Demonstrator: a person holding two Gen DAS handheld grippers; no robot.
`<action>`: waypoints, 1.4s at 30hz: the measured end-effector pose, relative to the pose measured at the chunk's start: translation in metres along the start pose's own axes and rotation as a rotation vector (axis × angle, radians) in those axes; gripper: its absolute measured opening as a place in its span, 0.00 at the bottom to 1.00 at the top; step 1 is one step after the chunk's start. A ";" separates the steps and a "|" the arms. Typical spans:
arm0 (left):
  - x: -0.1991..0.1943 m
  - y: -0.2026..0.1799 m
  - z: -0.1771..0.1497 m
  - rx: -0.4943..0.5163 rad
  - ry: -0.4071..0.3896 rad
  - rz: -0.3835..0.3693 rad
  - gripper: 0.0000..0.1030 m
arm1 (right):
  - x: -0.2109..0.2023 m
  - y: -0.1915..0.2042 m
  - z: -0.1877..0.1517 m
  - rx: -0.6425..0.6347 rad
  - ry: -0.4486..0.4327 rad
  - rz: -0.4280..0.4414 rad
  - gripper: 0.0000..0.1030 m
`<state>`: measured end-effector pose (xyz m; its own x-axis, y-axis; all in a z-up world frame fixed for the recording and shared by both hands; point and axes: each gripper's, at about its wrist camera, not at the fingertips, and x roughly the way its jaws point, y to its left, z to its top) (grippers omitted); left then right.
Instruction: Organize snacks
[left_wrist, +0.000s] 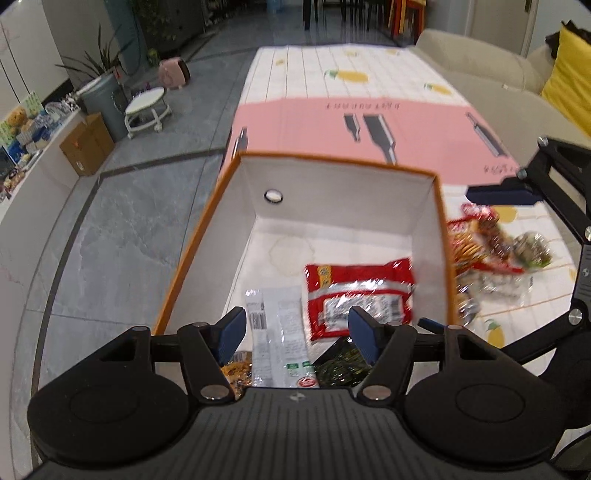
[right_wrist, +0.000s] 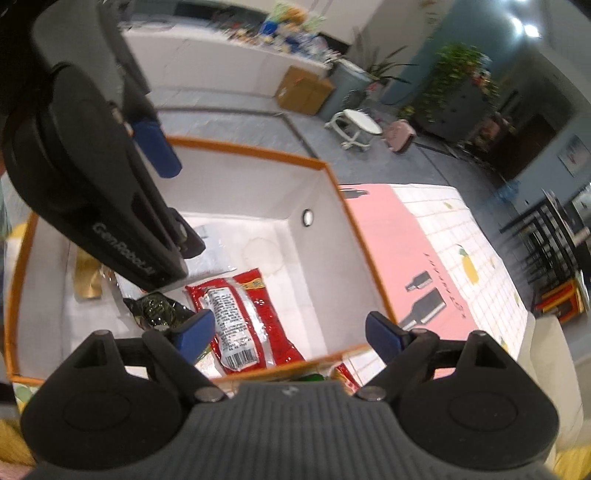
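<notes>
The left claw (left_wrist: 295, 334) and right claw (right_wrist: 290, 334) are hanging apart and empty above the red packet (left_wrist: 360, 295) lying in the box (left_wrist: 441, 236).

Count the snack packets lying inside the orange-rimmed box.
4 visible in the box: red packet mid-floor, white packet beside it, dark green packet and yellow-brown packet nearest the left gripper. More may be hidden beneath the grippers.

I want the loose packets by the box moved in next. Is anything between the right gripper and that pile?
Yes: seen by the right wrist camera, the box's orange-edged near wall stands between the open, empty right gripper and the pile of packets outside the box.
</notes>
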<state>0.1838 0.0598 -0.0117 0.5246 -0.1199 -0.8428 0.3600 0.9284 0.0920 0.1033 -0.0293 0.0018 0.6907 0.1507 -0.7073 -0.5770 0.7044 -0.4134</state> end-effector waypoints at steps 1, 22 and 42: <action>-0.005 -0.002 0.000 -0.002 -0.014 -0.002 0.73 | -0.005 -0.002 -0.003 0.021 -0.007 -0.006 0.83; -0.036 -0.107 -0.027 0.057 -0.154 -0.165 0.75 | -0.067 -0.024 -0.141 0.517 0.018 -0.120 0.83; 0.028 -0.154 -0.059 0.040 -0.102 -0.224 0.76 | -0.023 -0.031 -0.224 0.737 0.150 -0.158 0.83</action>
<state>0.0975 -0.0656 -0.0811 0.5030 -0.3579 -0.7867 0.5055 0.8601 -0.0681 0.0076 -0.2101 -0.0971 0.6437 -0.0493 -0.7637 0.0001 0.9979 -0.0643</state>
